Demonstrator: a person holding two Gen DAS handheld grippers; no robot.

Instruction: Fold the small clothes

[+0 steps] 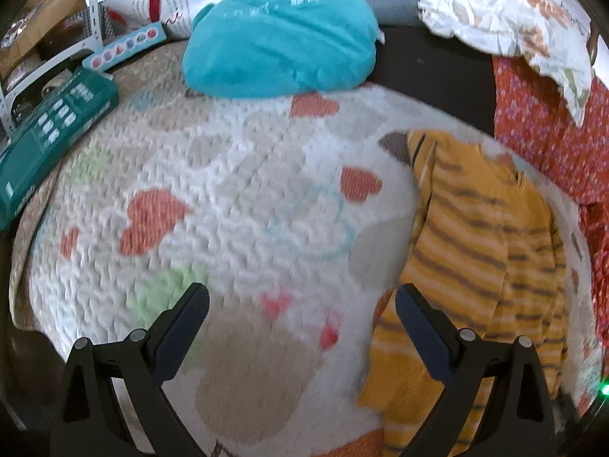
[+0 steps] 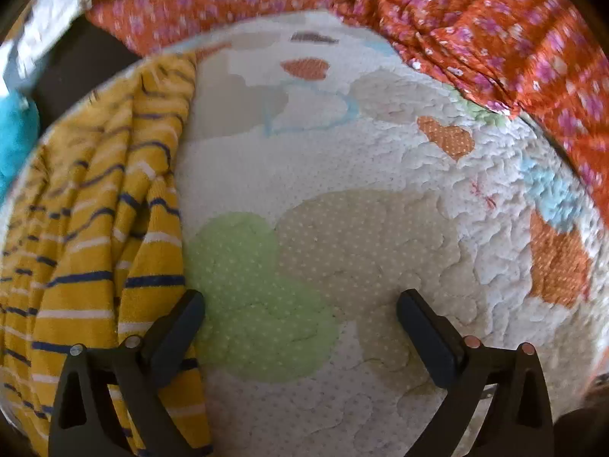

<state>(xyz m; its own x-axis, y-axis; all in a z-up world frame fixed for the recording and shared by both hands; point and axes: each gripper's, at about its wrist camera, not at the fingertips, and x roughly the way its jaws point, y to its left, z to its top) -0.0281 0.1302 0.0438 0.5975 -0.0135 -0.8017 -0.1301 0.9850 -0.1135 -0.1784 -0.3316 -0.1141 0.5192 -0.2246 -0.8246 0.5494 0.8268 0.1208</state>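
Observation:
A small yellow garment with dark and white stripes (image 1: 479,251) lies lengthwise in soft folds on a white quilted mat (image 1: 243,175). In the left wrist view it is to the right of my left gripper (image 1: 302,297), which is open and empty above the mat; its right finger is over the garment's left edge. In the right wrist view the garment (image 2: 95,236) lies at the left. My right gripper (image 2: 300,304) is open and empty above the mat (image 2: 342,198), its left finger at the garment's right edge.
A teal plush cushion (image 1: 281,45) sits at the mat's far edge. A green box (image 1: 49,129) and a long box of paints (image 1: 121,47) lie at the far left. An orange floral cloth (image 2: 495,26) borders the right side, with a white leaf-print cloth (image 1: 506,11) above it.

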